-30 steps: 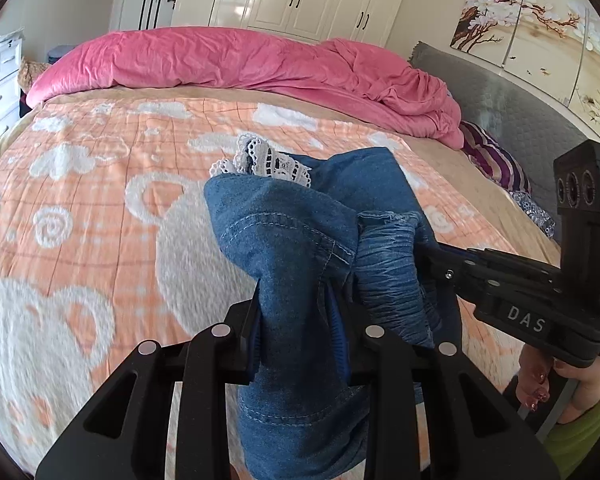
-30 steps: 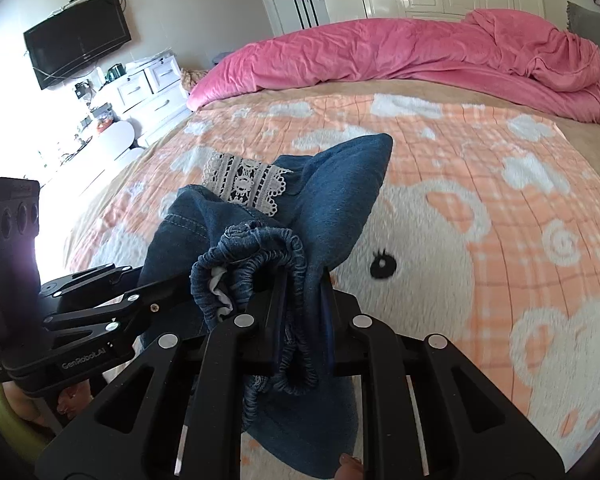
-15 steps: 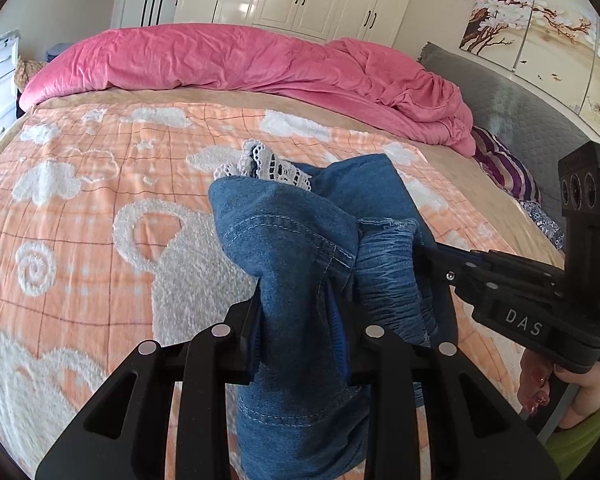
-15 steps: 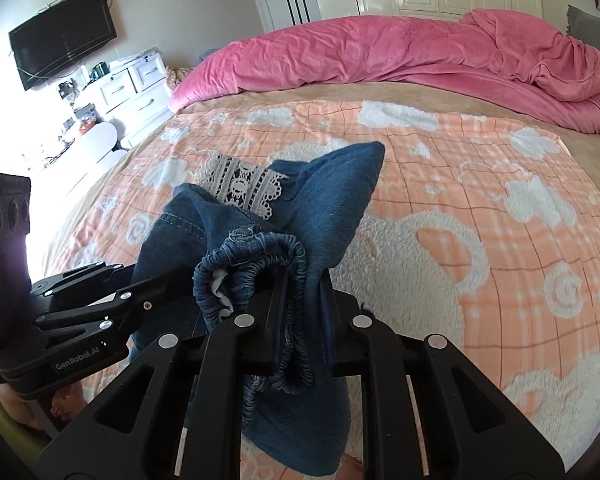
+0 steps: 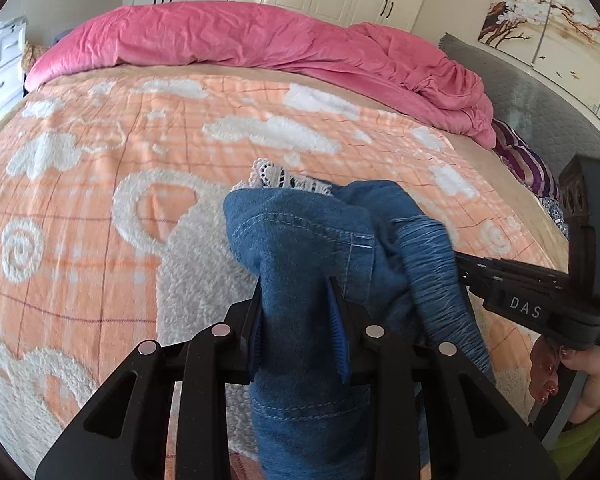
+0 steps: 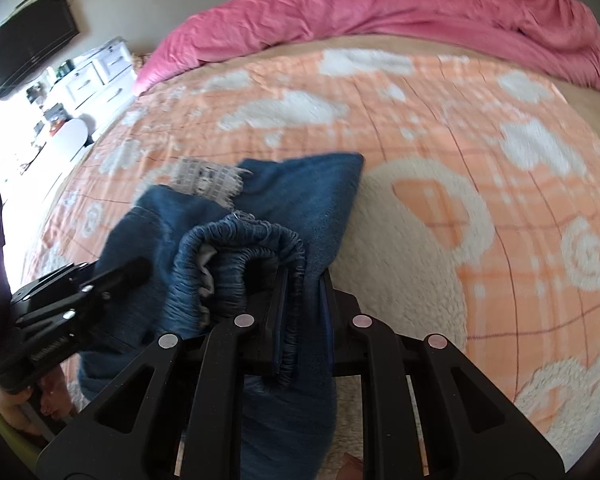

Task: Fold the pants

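Observation:
The pants (image 5: 312, 240) are blue denim with a white lace trim (image 5: 284, 178) and a gathered elastic waistband (image 5: 436, 264). They are bunched and held up above the bed. My left gripper (image 5: 298, 300) is shut on a fold of the denim. My right gripper (image 6: 302, 292) is shut on the waistband (image 6: 240, 248) and the cloth beside it. The right gripper shows at the right of the left wrist view (image 5: 528, 296), and the left gripper shows at the left of the right wrist view (image 6: 80, 288). The two grippers are close together.
The bed carries an orange-and-white fleece blanket (image 5: 100, 184) with cloud and bear shapes. A pink duvet (image 5: 260, 44) is heaped along the far side. A grey headboard (image 5: 540, 108) and striped pillow (image 5: 528, 164) are at the right. White drawers (image 6: 96, 76) stand left of the bed.
Both grippers have moved forward over the bed with the pants in them. The blanket's pattern has shifted toward the cameras. Both grips are unchanged.

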`<state>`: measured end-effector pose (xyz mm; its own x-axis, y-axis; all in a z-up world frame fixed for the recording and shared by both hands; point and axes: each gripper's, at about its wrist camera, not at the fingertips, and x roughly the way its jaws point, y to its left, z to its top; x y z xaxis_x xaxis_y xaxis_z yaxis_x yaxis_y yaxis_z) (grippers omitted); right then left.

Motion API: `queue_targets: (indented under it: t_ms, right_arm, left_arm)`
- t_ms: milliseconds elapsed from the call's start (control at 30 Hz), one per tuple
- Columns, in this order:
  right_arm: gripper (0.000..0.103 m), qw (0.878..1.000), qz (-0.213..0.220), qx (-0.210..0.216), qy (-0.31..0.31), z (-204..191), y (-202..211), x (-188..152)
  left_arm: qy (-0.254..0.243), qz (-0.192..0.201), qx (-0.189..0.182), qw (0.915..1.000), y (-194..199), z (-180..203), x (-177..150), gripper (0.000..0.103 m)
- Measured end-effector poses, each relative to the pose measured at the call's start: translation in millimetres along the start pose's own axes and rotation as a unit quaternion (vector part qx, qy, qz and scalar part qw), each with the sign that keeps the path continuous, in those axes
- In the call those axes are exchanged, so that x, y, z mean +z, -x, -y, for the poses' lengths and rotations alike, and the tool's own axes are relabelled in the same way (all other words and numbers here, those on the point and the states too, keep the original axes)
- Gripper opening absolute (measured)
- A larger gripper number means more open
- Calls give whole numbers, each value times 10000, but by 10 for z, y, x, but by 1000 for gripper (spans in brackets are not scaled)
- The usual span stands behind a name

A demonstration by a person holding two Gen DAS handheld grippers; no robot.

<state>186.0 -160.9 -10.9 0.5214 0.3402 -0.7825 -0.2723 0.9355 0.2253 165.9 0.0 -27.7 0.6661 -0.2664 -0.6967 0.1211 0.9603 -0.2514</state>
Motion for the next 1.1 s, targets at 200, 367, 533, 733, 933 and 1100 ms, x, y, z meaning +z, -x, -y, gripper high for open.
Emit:
queue_targets:
  t_ms: [200,367,533,733,933,1100]
  right_arm:
    - [25,9993,-112,-347,28,69,-112,-88]
    - [36,9984,-58,-553,84,83,-126,-157]
    - [40,9984,-35,-571,-10,128,-67,-216]
    - [46,9985,-12,-553,-51,133,16,-304]
    - [48,9983,22,-580,-58,105,116,-403]
    - [51,9979,123,-640,-34,85,231,-511]
  left_arm:
    - [226,-125,-17,9997,-68,-87,-99,34]
    - [320,-122,35,9994,-43,-130,-140,48]
    - [414,-122,3,9991,10,-157,-188,55]
    - [397,-87,31,9992,121,-128,-252,60]
    - [361,-65,30,9993,242,-87,-330,65]
    - [385,-63,1,9992,359,-81,-423,74]
